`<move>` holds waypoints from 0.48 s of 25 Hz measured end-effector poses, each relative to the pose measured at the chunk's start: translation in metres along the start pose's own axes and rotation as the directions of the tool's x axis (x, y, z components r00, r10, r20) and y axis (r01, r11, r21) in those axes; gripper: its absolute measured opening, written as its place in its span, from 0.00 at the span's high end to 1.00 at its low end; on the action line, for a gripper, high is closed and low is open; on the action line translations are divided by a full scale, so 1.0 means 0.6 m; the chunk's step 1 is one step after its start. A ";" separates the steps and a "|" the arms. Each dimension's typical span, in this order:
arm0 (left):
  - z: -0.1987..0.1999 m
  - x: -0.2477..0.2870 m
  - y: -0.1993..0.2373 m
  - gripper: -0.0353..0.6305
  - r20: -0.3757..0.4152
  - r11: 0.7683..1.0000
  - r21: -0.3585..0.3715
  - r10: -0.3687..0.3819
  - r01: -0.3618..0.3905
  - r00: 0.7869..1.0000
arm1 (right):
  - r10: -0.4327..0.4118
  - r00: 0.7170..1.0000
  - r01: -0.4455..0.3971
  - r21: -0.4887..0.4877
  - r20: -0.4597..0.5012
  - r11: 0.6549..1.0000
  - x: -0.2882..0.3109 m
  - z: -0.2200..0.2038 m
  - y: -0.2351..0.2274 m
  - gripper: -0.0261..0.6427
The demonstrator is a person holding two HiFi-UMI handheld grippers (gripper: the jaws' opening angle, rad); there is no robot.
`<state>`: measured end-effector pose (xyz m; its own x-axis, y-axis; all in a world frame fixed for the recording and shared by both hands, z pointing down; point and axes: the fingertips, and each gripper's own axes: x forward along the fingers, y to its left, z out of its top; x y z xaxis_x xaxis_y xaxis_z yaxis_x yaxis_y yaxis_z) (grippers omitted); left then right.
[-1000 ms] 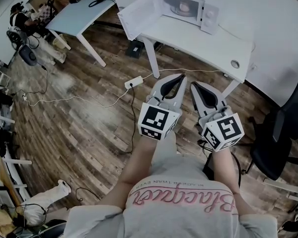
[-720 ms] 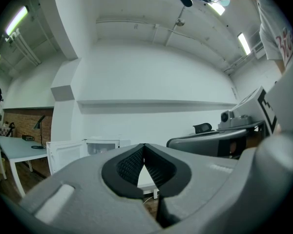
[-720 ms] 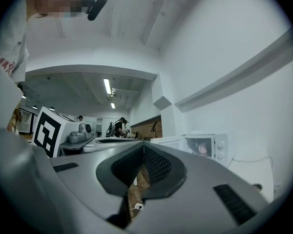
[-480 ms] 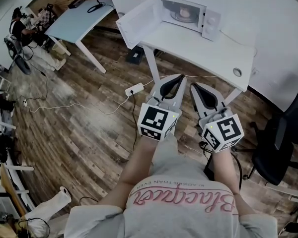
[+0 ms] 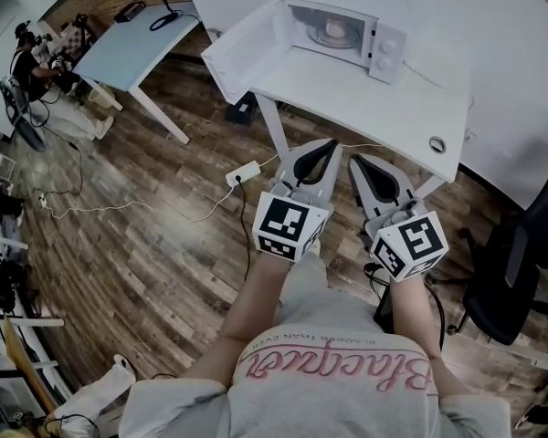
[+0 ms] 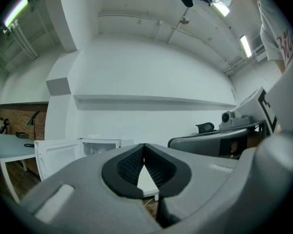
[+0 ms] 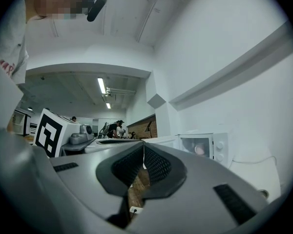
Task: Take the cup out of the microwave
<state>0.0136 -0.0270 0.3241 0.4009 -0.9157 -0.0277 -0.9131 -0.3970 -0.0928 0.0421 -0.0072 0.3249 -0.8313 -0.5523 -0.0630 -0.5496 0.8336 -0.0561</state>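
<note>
Cup [image 5: 334, 31] in open-doored microwave [image 5: 384, 46] on white table [image 5: 374, 108]; black chair [image 5: 516, 263], floor cables [image 5: 119, 206] nearby.

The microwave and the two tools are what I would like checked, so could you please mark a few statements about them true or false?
1. The microwave has its door open. True.
2. The right tool grips the cup. False: the cup sits inside the microwave, and that tool is shut on nothing.
3. The left tool is shut and empty. True.
4. The microwave stands on the wooden floor. False: it stands on the white table.
</note>
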 end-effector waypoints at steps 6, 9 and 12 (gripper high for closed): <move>-0.009 0.043 0.038 0.94 -0.003 1.000 -0.014 -0.008 0.008 1.000 | -0.012 1.000 0.012 0.009 -0.012 1.000 0.045 -0.004 -0.035 0.94; -0.010 0.064 0.062 0.94 -0.003 1.000 -0.019 -0.016 0.016 1.000 | -0.018 1.000 0.018 0.010 -0.012 1.000 0.071 -0.004 -0.052 0.94; -0.009 0.083 0.083 0.94 -0.001 1.000 -0.018 -0.025 0.025 1.000 | -0.036 0.999 0.036 0.015 -0.015 0.999 0.095 -0.002 -0.067 0.94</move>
<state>-0.0125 -0.0927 0.3236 0.4234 -0.9056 -0.0240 -0.9040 -0.4207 -0.0758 0.0170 -0.0722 0.3250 -0.8123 -0.5815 -0.0458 -0.5778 0.8129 -0.0730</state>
